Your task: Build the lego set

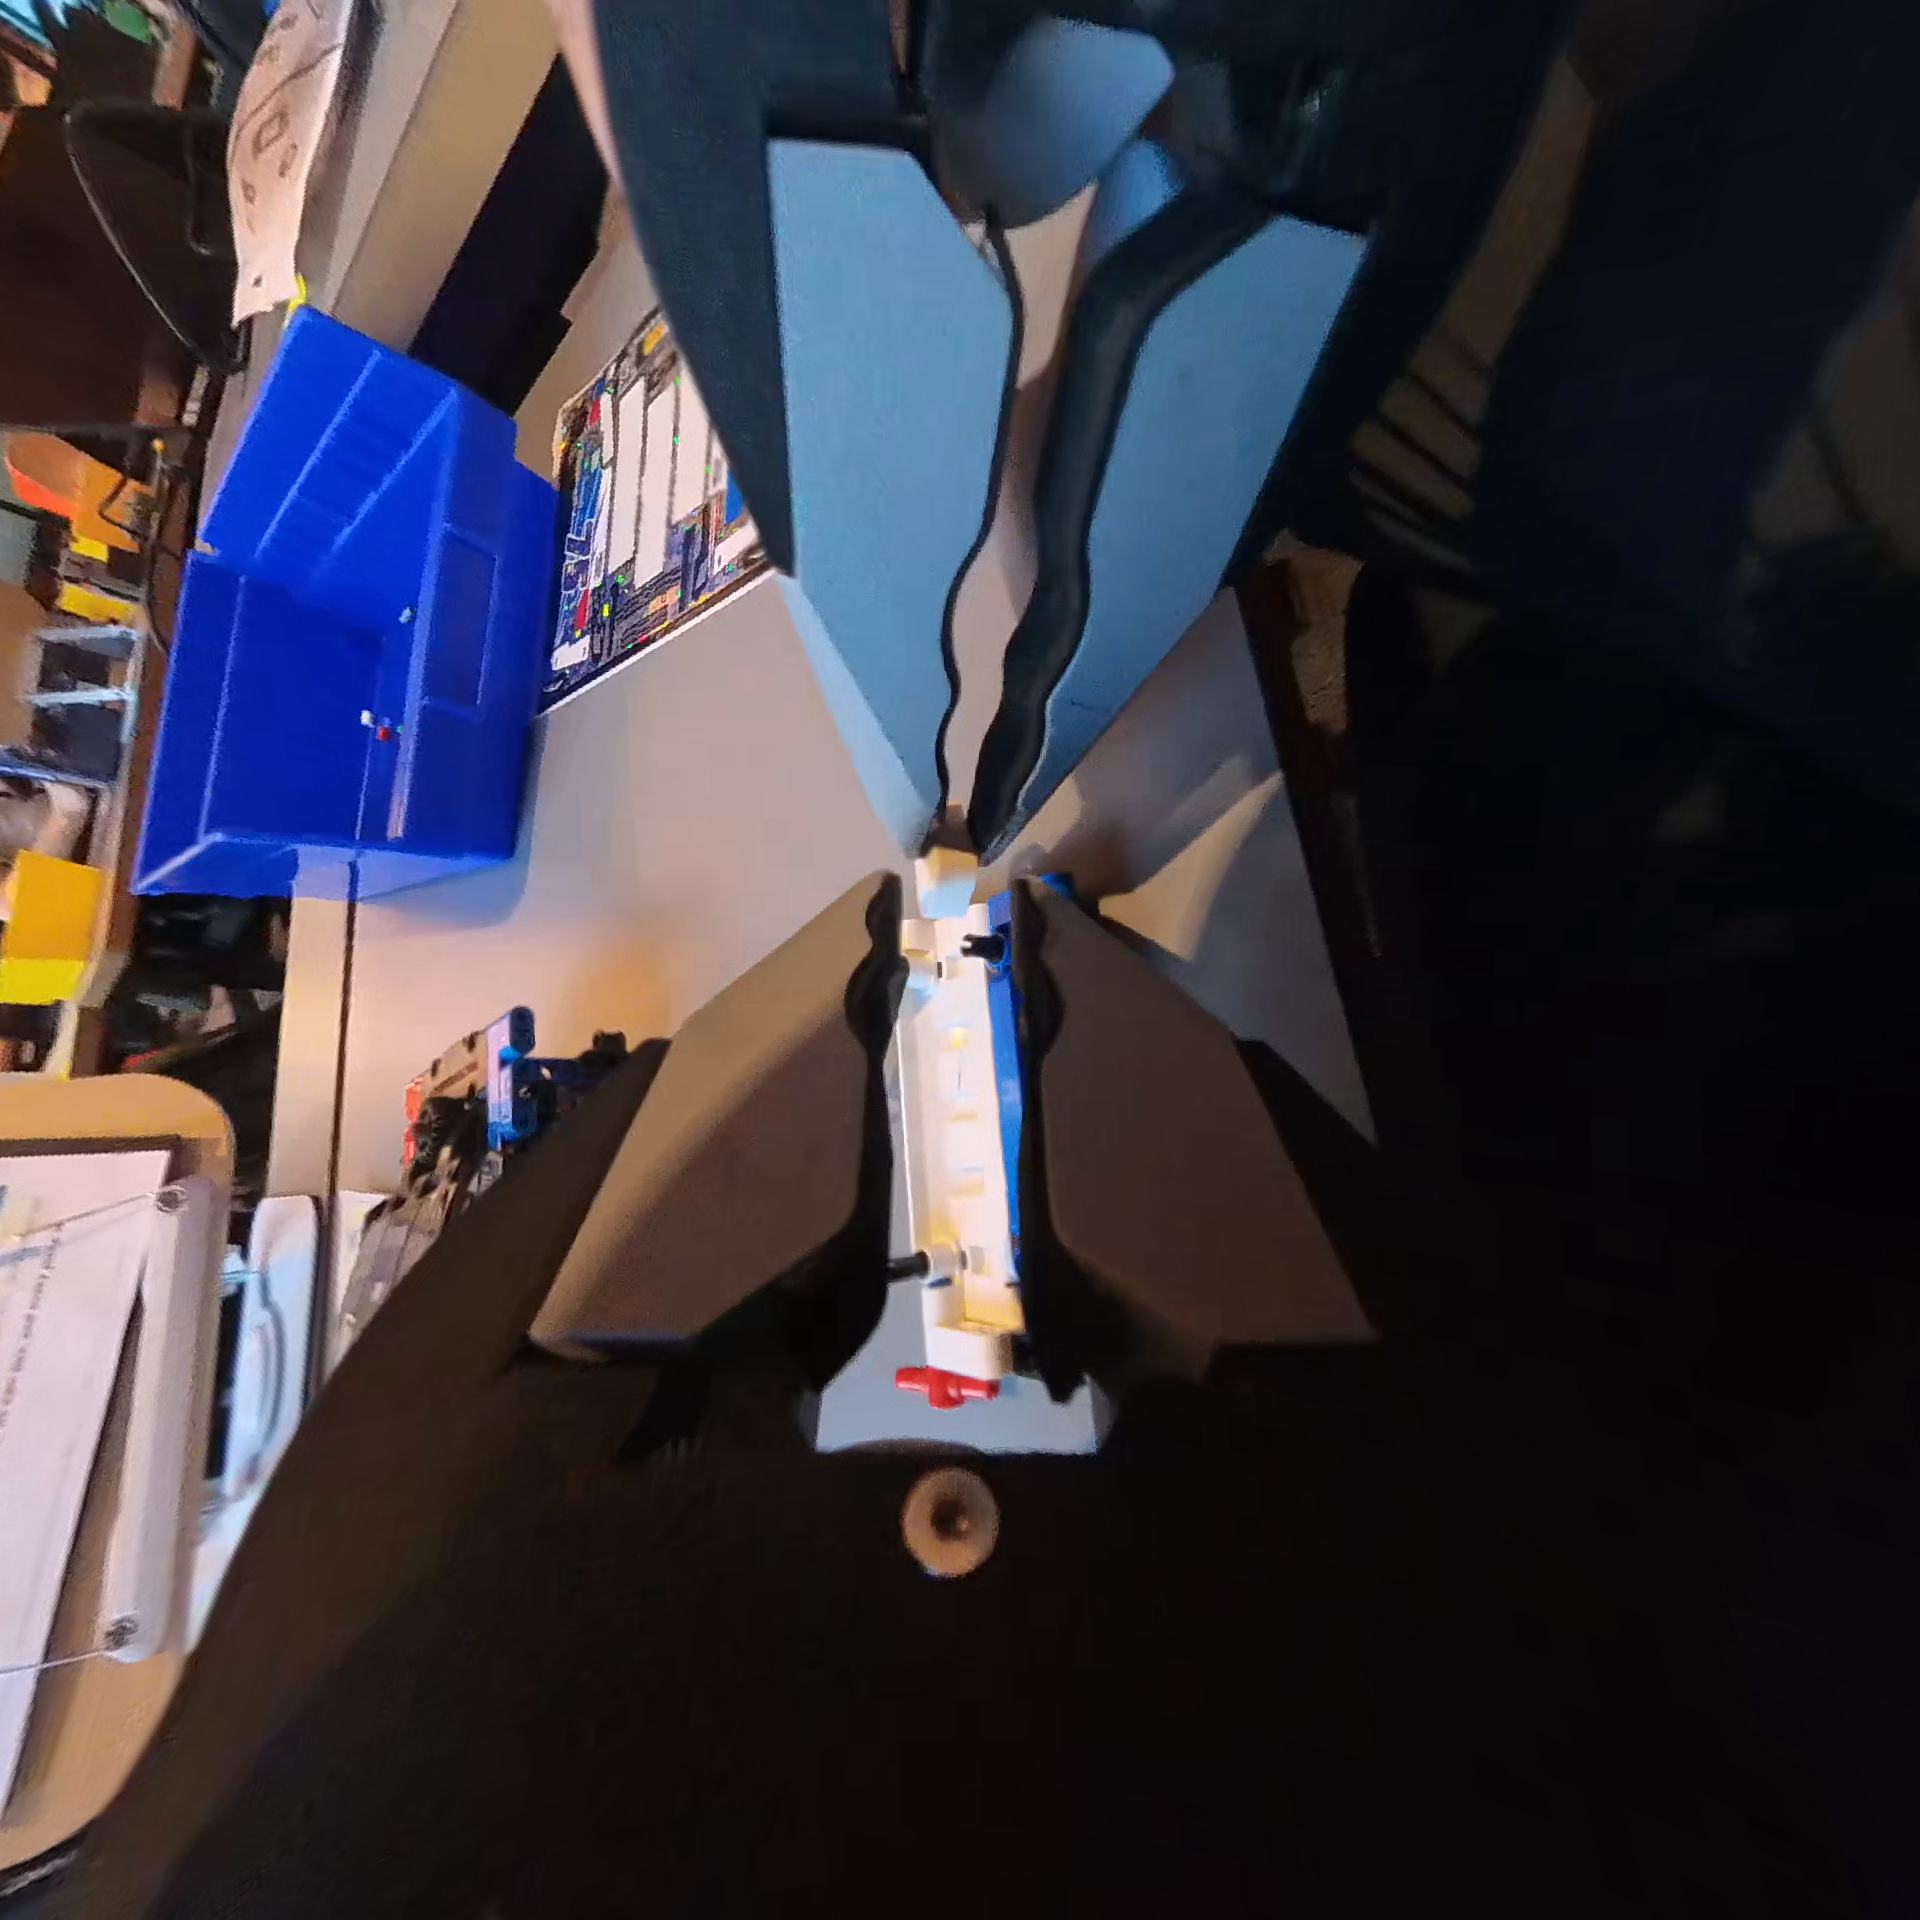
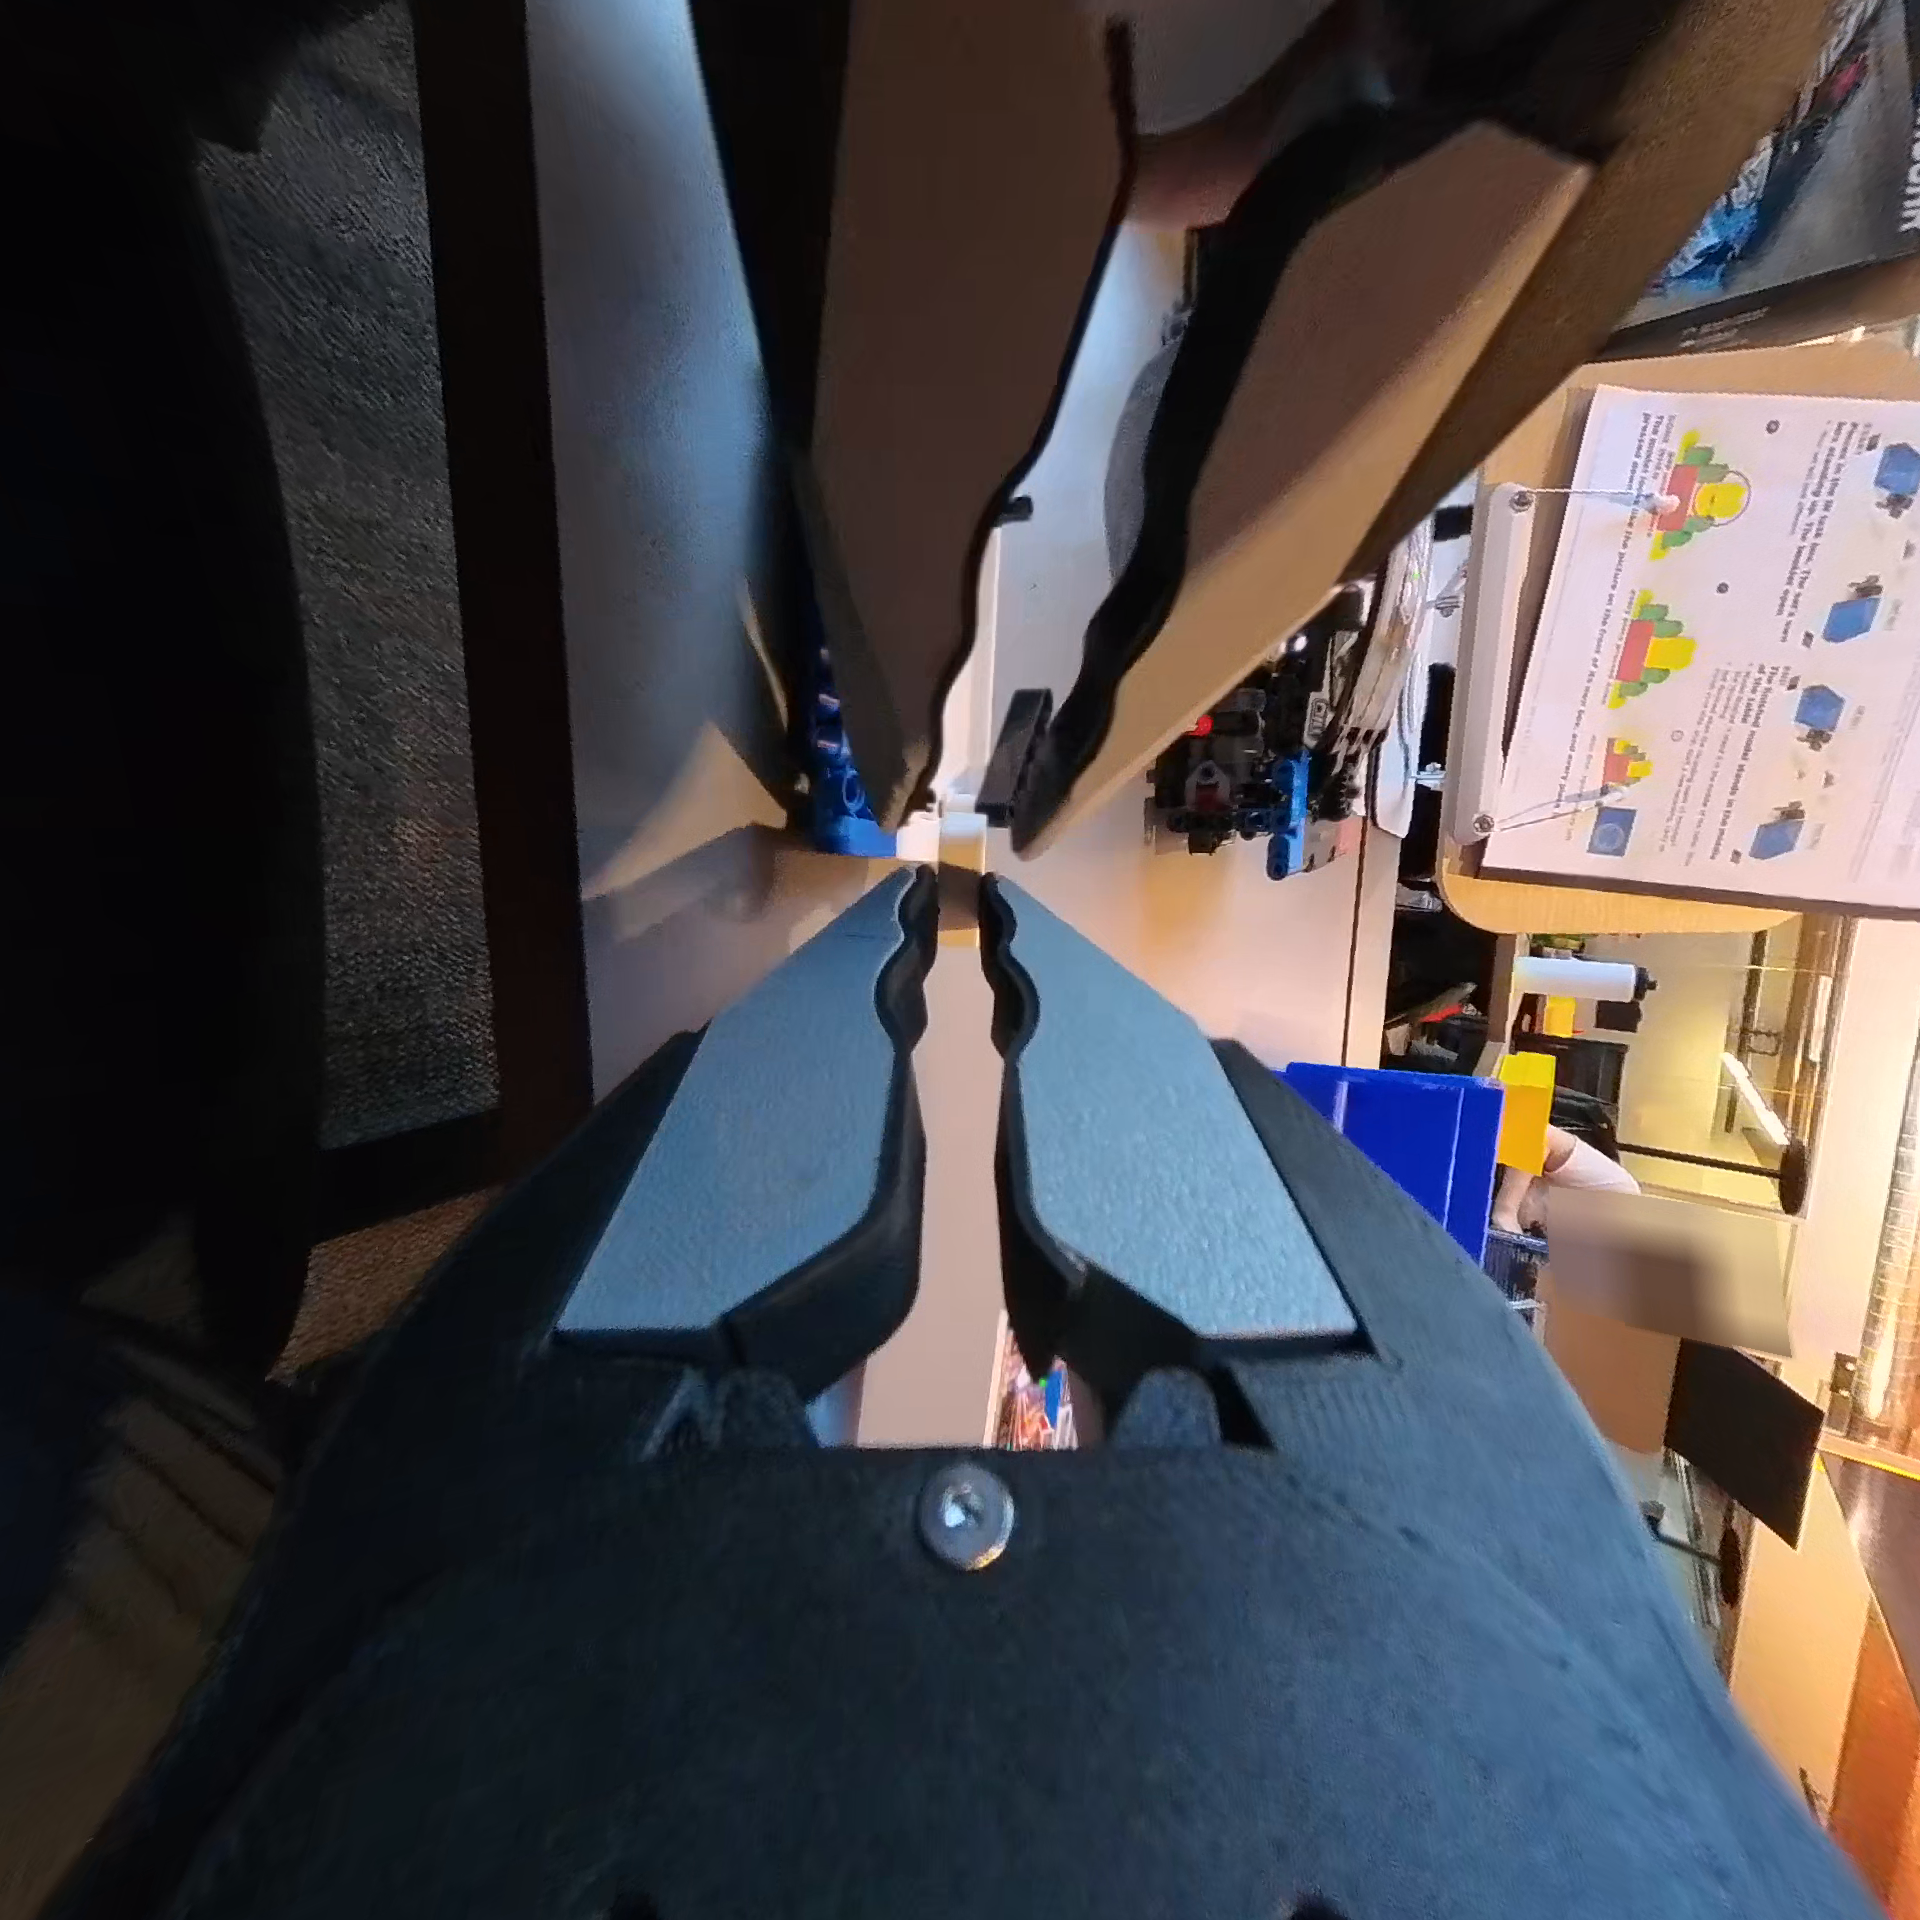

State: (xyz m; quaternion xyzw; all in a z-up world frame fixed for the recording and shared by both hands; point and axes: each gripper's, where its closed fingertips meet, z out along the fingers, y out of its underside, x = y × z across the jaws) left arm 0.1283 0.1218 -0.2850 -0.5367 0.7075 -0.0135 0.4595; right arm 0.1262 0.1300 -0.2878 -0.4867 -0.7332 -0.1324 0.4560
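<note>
White and blue plastic is being clamped along its length by the left claw (image 1: 951, 1039): a long white-and-blue beam assembly (image 1: 961, 1122), held above the worktop (image 1: 675, 831), is being gripped between both fingers, with a red pin (image 1: 940, 1384) showing at its near end and black pins jutting from its side. Its long axis is being kept in line with the left claw's fingers, the far end pointing away from the left wrist camera toward the right claw (image 2: 958, 896). At that far end a small white connector piece (image 1: 943, 878) is being pinched by the tips of the right claw, which is closed down on it almost completely. The step is judged to be the seating of this piece onto the beam's end. For it to be done well, the piece should be pushed straight along the beam's axis, the beam being held rigid, and twisting should be avoided so that the pins are not being skewed.
</note>
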